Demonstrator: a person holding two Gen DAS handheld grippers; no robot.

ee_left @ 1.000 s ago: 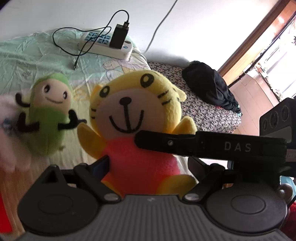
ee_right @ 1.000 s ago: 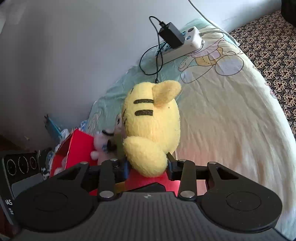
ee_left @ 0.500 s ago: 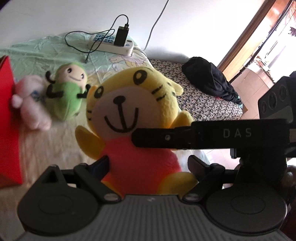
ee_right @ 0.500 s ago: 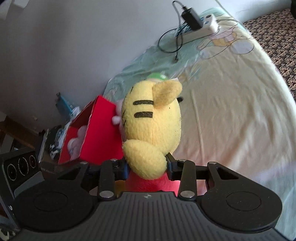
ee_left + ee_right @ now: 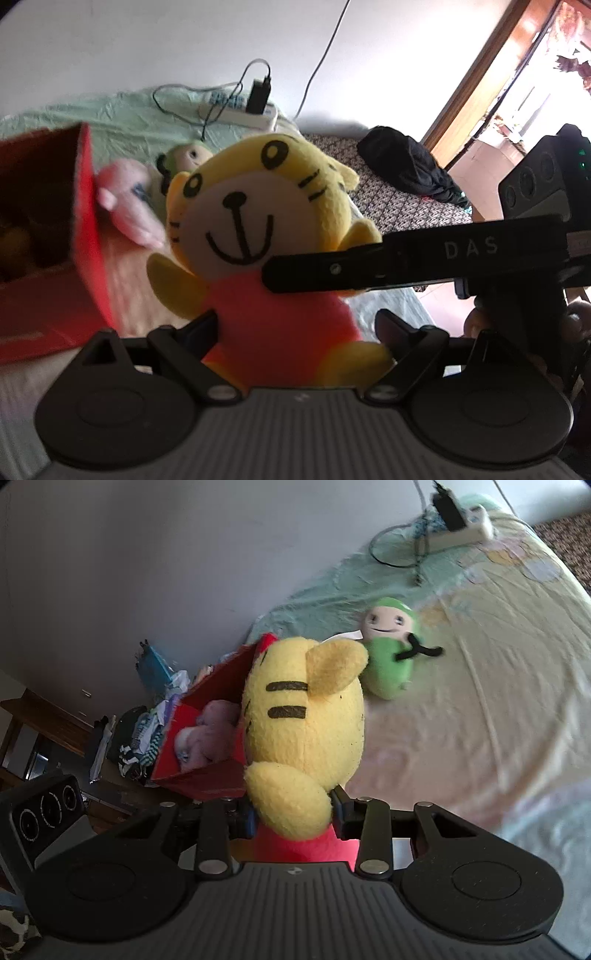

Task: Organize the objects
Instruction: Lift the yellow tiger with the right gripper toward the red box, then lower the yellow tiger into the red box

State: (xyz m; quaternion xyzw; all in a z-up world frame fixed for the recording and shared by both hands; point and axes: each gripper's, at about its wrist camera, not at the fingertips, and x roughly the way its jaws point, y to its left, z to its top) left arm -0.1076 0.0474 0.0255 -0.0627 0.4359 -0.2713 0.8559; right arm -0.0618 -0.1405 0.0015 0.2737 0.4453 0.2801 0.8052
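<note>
A yellow tiger plush (image 5: 258,206) in a red shirt hangs above the bed, held from two sides. My left gripper (image 5: 295,328) is shut on its red body, facing its front. From behind, my right gripper (image 5: 295,812) is shut on the same tiger plush (image 5: 303,720), and one of its black fingers (image 5: 369,266) crosses the tiger's chest in the left wrist view. A red box (image 5: 88,258) stands open just left of the tiger, with a pale plush (image 5: 210,731) inside the red box (image 5: 207,775). A pink plush (image 5: 125,206) and a green plush (image 5: 388,664) lie on the bed beside the box.
A white power strip (image 5: 240,110) with a black charger and cables lies at the head of the bed by the wall. Black clothing (image 5: 406,173) lies on a patterned cover to the right. Clutter and dark furniture (image 5: 140,731) stand beyond the box.
Both grippers have carried the tiger plush up and sideways toward the red box, which has come into view beside it. The green and pink plushes have slid back behind the tiger.
</note>
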